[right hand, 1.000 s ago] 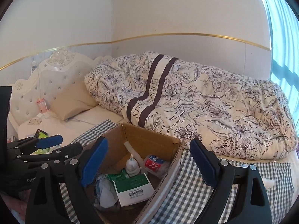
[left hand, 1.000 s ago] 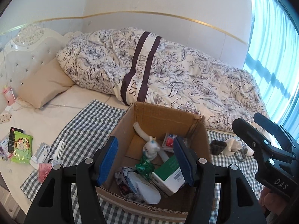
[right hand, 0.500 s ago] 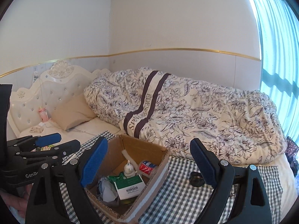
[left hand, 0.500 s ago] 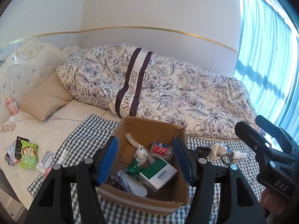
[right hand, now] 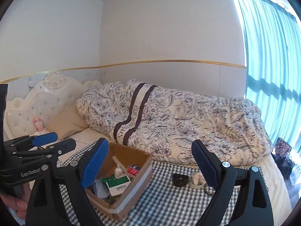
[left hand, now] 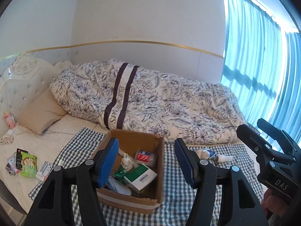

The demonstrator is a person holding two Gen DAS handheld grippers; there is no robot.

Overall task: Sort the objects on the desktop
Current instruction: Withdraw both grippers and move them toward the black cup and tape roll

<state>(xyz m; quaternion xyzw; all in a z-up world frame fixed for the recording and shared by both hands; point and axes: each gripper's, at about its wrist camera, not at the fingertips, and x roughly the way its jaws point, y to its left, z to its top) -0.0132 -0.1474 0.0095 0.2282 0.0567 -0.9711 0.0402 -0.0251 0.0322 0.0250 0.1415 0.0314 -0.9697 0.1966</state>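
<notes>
An open cardboard box (left hand: 129, 204) (right hand: 131, 192) sits on a checked cloth (left hand: 212, 194). Inside lie a green-and-white carton (left hand: 140, 176) (right hand: 118, 184), a red-and-white pack (left hand: 144, 155), a small white bottle (left hand: 127, 163) and crumpled wrappers. My left gripper (left hand: 147, 163) hovers above and in front of the box, open and holding nothing. My right gripper (right hand: 150, 164) also stands open and holds nothing, over the cloth right of the box. A small black item (right hand: 180, 179) and white bits (left hand: 207, 153) lie on the cloth to the right.
Left of the cloth, on the sheet, lie a green snack pack (left hand: 28, 163), a black packet (left hand: 18, 158) and a white item (left hand: 44, 169). A floral duvet (left hand: 160, 101) is heaped behind the box, a beige pillow (left hand: 40, 113) to the left, curtains (left hand: 259, 66) on the right.
Both grippers have drawn up and back from the box, which now looks smaller and farther away. Both stayed open. More of the cloth right of the box shows.
</notes>
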